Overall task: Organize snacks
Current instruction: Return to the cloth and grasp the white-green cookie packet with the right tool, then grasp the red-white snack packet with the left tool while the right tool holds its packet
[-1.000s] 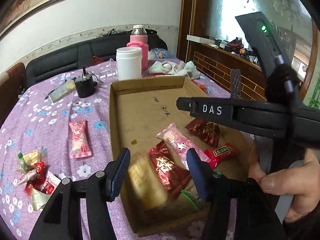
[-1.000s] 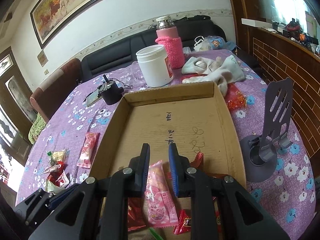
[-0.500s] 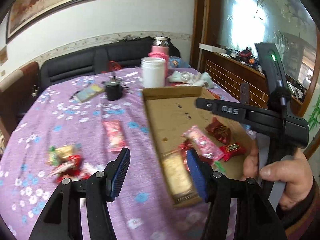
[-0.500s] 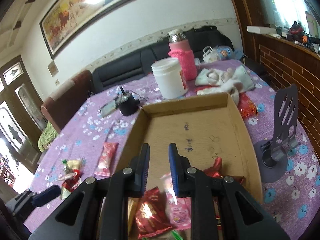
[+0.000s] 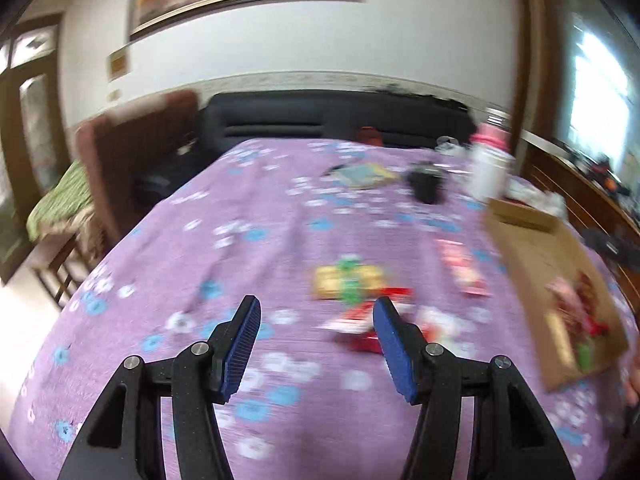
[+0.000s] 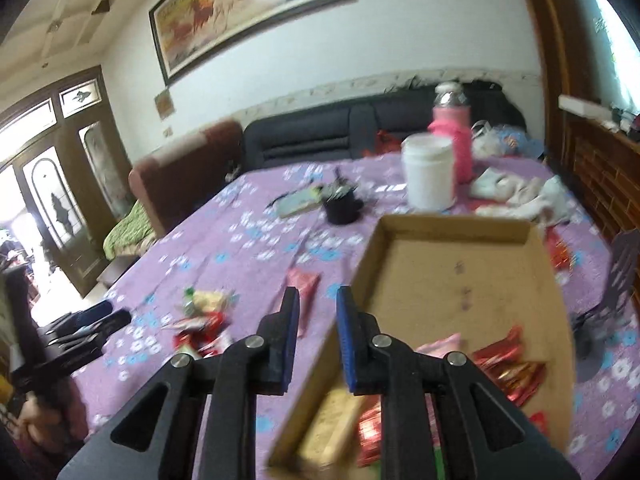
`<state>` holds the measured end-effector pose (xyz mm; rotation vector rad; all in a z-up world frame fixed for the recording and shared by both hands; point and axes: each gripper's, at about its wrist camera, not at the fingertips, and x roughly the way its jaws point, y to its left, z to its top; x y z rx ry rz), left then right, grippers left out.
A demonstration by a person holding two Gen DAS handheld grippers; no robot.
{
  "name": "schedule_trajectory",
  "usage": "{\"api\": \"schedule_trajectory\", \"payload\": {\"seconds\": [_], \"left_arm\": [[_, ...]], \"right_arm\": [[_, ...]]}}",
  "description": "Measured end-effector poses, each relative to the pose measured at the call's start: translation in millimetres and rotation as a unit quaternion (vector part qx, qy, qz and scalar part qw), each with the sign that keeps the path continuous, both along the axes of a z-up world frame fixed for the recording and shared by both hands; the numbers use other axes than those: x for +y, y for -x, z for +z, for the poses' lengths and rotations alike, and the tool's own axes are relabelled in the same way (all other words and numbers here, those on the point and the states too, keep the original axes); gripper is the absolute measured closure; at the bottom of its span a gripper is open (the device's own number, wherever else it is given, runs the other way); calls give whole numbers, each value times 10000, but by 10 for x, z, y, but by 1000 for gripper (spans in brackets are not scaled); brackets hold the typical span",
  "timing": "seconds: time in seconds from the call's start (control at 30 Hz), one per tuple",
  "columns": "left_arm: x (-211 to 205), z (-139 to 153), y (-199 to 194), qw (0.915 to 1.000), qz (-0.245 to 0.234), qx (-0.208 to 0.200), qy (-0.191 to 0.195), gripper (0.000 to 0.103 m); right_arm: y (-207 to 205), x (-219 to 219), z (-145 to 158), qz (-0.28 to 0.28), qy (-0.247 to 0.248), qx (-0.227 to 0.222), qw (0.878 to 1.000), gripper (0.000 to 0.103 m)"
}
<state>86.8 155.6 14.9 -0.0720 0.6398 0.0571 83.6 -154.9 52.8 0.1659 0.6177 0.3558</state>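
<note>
My left gripper [image 5: 316,340] is open and empty, hovering over the purple flowered cloth just short of the loose snacks. Those are a yellow pack [image 5: 348,282], red packs [image 5: 362,322] and a pink pack [image 5: 460,272]. The cardboard tray [image 5: 520,220] lies to their right with several snacks in it. My right gripper [image 6: 318,336] is shut with nothing in it and hangs over the tray's [image 6: 452,228] near left wall. Red packs [image 6: 508,364], a pink pack [image 6: 440,346] and a yellow pack [image 6: 332,420] lie inside. The left gripper [image 6: 100,314] shows at the far left, beside the loose pile [image 6: 200,316].
A white jar [image 6: 430,172], a pink-sleeved bottle [image 6: 450,136], a black cup [image 6: 342,206] and crumpled cloth [image 6: 520,196] stand behind the tray. A grey stand [image 6: 616,280] is at its right. A black sofa [image 6: 320,136] and a brown chair [image 6: 180,172] border the table.
My left gripper swung left, away from the tray, to the loose snacks on the cloth, its jaws equally wide. The right gripper shifted left to the tray's left wall, still shut.
</note>
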Motion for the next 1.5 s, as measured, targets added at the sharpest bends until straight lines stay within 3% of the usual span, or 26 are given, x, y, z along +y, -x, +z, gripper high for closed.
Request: {"api": "schedule_trajectory", "payload": {"seconds": [0.13,0.3,0.43,0.5,0.6,0.67,0.7,0.77,0.9,1.07,1.33,1.5], "left_arm": [[306,-185,-111,9979,469,343,276,41],[455,-253,-129,9947,723,511,516,41],[518,-250,-93,9937,877,492,495,41],[552,-239,-96,9933,921,480,517,41],[602,-242,-112,9922,948,504,628,41],[612,-243,-125,9918,955,524,668,41],[610,-236,-131,9917,962,529,669,41],[615,-235,-126,9915,978,521,676,41],[635,-244,-128,9910,997,546,713,41],[618,-233,-131,9914,1002,527,650,41],[605,-246,-122,9920,957,524,628,41],[563,-251,-132,9927,931,528,551,41]], "right_arm": [[8,428,-82,427,317,388,9978,85],[-227,1032,-356,881,687,1306,9851,85],[-408,1312,-625,687,1080,1577,9792,85],[-396,1360,-694,696,1071,1618,9785,85],[-191,1524,-770,1362,862,1754,9712,85],[-43,1591,-760,1874,339,1916,9628,85],[14,1589,-726,1977,207,1883,9618,85],[71,1536,-634,1832,406,1629,9686,85],[40,1326,-617,1567,136,1835,9703,85],[170,1396,-754,1609,311,1989,9662,85],[274,1753,-877,1680,1214,1538,9661,80],[285,1690,-887,1724,1101,1417,9685,82]]}}
